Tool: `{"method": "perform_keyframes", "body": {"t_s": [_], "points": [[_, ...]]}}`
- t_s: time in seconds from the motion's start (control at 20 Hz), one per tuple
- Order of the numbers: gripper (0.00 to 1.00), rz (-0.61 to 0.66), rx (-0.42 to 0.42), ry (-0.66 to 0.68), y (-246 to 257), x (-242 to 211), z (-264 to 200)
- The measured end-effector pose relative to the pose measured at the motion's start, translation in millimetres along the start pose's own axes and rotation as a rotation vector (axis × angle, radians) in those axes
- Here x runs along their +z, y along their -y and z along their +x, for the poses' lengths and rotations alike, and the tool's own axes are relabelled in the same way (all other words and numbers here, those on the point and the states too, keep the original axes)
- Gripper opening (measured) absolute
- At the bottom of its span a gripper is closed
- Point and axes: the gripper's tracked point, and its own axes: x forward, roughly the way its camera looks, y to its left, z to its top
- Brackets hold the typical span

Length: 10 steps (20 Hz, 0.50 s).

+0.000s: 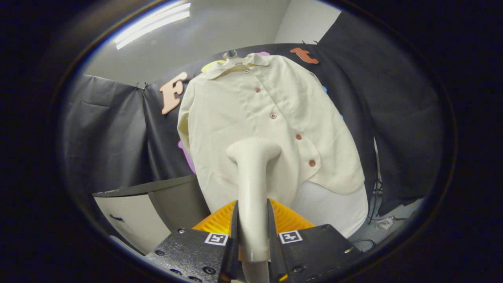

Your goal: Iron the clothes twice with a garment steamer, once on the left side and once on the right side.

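Gripper [253,232] jaws pinch the cream garment steamer [252,184] by its handle, both fingers [234,228] pressed on it — its head sits just ahead, up against the lower front of the shirt [267,125]. The shirt, cream and buttoned, hangs beyond on a hanger against the booth's black cloth wall [118,129] — a grey-and-white cabinet [157,208] stands left of it.

Fisheye cam on tool [252,232], low, tilted up, facing hung shirt [267,129] close ahead.
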Motion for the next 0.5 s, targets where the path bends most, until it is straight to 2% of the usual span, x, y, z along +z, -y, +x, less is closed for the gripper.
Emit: {"method": "perform_keyframes", "body": {"t_s": [0.5], "points": [[0.33,0.050,-0.010,-0.090,16.8,-63.1,-22.4]]}}
